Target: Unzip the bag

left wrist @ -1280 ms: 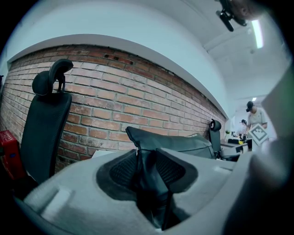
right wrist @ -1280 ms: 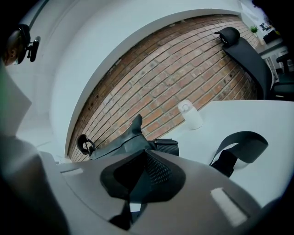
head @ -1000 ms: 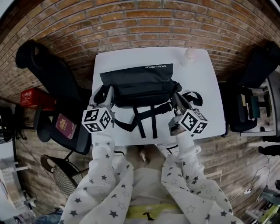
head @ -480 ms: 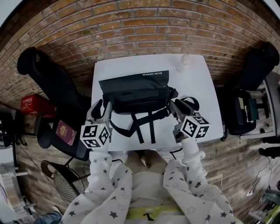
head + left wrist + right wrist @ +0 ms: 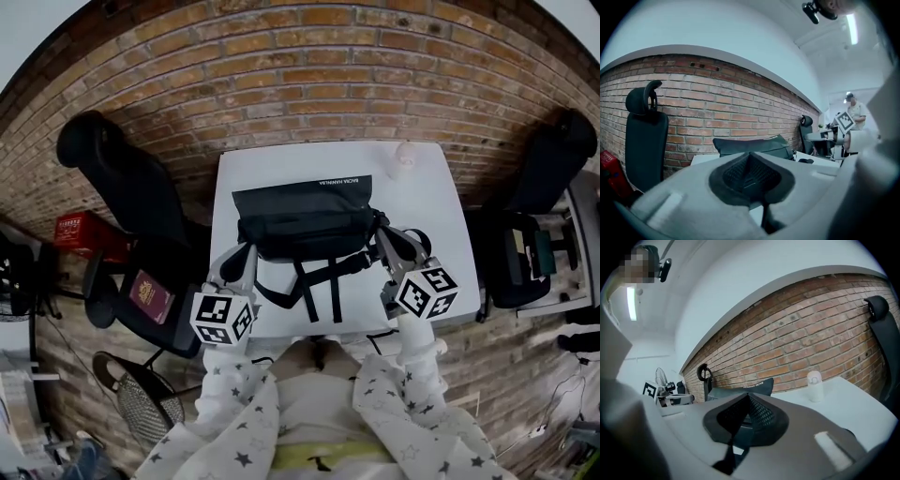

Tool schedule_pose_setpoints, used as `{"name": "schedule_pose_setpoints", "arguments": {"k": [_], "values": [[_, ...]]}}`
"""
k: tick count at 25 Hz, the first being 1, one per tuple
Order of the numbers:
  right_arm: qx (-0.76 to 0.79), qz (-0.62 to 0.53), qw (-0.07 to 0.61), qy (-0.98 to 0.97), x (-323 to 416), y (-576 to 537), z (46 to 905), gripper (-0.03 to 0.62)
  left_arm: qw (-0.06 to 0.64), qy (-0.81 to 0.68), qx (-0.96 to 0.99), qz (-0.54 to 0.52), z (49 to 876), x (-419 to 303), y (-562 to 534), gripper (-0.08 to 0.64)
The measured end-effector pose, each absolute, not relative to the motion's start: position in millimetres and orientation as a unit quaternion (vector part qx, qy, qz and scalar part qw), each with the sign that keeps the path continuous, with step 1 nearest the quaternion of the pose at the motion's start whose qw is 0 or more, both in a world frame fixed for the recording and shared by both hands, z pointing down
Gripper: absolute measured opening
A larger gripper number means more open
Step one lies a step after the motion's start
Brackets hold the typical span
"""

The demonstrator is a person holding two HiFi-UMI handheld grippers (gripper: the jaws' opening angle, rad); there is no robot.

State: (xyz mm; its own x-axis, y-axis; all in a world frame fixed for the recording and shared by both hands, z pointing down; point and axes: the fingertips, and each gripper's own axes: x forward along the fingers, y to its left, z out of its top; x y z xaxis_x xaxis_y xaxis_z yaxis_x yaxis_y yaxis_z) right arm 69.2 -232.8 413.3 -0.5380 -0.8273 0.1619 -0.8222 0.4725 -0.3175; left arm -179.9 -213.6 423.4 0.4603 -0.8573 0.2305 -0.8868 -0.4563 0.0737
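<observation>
Bag (image 5: 305,220) lies untouched mid-tabletop (image 5: 433,202) as your left gripper (image 5: 244,265) and right gripper (image 5: 388,242) back off toward the near edge, jaws just closed on nothing, so unzipping isn't underway.

The bag (image 5: 305,217) is black, straps included, with one line of white lettering along its upper edge, and the table (image 5: 431,202) and the small bottle (image 5: 405,159) are white. The brick wall (image 5: 309,75) is reddish-brown with pale joints. The office chair (image 5: 127,183) is black, the booklet (image 5: 150,296) dark red, the box (image 5: 86,234) bright red, and the person's sleeves (image 5: 234,412) are white, scattered with small dark stars.
</observation>
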Motion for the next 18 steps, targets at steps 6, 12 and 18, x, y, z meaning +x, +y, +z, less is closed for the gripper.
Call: {"name": "schedule_pose_setpoints", "arguments": {"k": [6,12,18], "values": [[-0.472,-0.135,0.015,0.871,56.5,-230.2,386.3,0.007,0.067,-0.504,0.859,0.061,390.6,-174.8,-212.5,-0.002],[-0.476,-0.100,0.023,0.873,55.9,-226.3,366.2,0.006,0.047,-0.506,0.860,0.046,368.2,-174.0,-213.0,-0.003],[-0.486,-0.076,0.041,0.870,60.8,-227.8,345.8,0.006,0.034,-0.527,0.849,0.021,352.9,-183.0,-214.0,-0.003]]}}
